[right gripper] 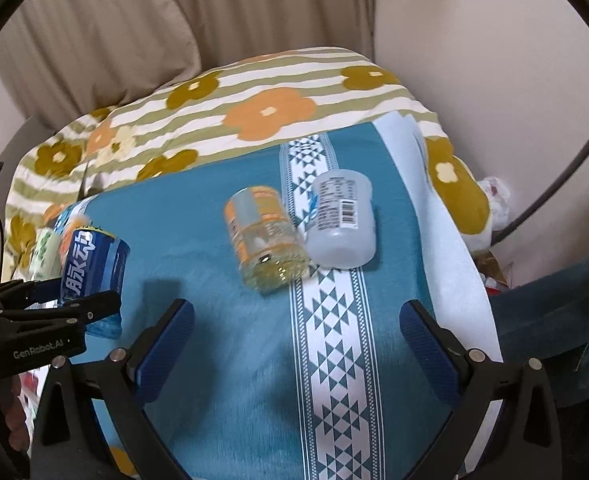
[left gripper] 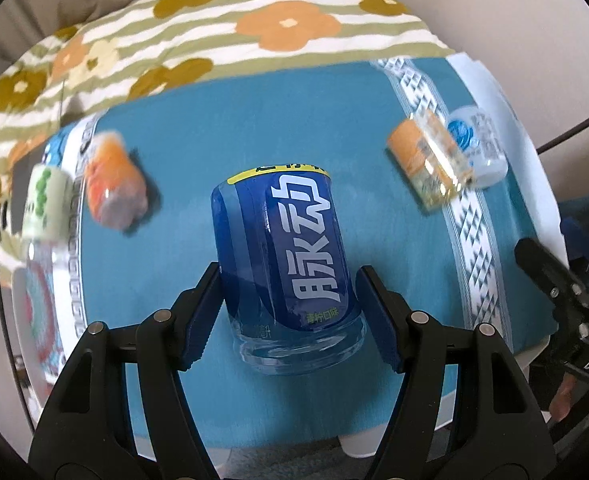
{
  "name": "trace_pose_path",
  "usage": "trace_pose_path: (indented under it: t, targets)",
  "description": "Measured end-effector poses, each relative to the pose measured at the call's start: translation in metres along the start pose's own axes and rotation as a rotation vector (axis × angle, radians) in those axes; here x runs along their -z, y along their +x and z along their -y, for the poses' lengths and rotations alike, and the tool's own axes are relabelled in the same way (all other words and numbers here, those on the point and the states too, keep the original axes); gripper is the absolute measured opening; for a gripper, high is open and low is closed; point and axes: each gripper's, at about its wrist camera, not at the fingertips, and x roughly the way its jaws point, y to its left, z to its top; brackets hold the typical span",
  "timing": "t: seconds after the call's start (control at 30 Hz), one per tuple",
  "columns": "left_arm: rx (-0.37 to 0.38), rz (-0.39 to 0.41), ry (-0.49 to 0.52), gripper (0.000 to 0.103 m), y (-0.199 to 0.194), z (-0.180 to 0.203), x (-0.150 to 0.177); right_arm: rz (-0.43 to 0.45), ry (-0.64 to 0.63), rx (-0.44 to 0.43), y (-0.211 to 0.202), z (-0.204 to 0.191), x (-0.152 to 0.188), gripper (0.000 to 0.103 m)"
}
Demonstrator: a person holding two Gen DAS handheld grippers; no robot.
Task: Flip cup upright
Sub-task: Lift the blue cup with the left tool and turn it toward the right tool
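Left wrist view: left hand-held gripper (left gripper: 290, 312) brackets the blue-labelled cup (left gripper: 284, 268) lying on the teal cloth (left gripper: 254, 120); pads beside its sides, contact uncertain, set for turning it upright.
Right wrist view: right hand-held gripper (right gripper: 296, 340) wide, empty, near the orange-labelled cup (right gripper: 264, 236) and white cup (right gripper: 340, 220).

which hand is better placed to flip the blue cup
Left. The left gripper already has its fingers on either side of the blue cup. The right gripper hangs open over bare cloth, apart from it.

My blue-labelled clear plastic cup (left gripper: 282, 264) with white characters stands on the teal cloth (left gripper: 254, 128) between my left fingers (left gripper: 198, 312), tilted slightly.
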Motion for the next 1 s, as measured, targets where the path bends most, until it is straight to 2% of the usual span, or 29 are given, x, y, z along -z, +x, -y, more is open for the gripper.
trace_pose_path:
  t: [0.23,0.37,0.7,0.77,0.83,1.0]
  targets:
    - [-0.005,-0.073,-0.028,0.072,0.023,-0.006,0.025,-0.028,-0.04,-0.042,0.01,-0.002,0.016,0.102]
    - [-0.016,-0.095,-0.011,0.072,0.037,-0.003,0.033,-0.053,-0.036,-0.057,0.018,-0.001,0.024,0.102]
    - [-0.036,-0.072,0.028,0.073,0.044,0.006,0.037,-0.081,-0.021,-0.05,0.025,-0.002,0.029,0.102]
    - [-0.033,-0.073,0.026,0.076,0.044,0.006,0.037,-0.081,-0.025,-0.046,0.024,-0.003,0.029,0.102]
    - [-0.033,-0.076,0.021,0.095,0.045,0.005,0.037,-0.08,-0.027,-0.042,0.023,-0.004,0.03,0.102]
    - [-0.029,-0.073,0.022,0.096,0.043,0.004,0.039,-0.084,-0.01,-0.037,0.022,-0.002,0.031,0.102]
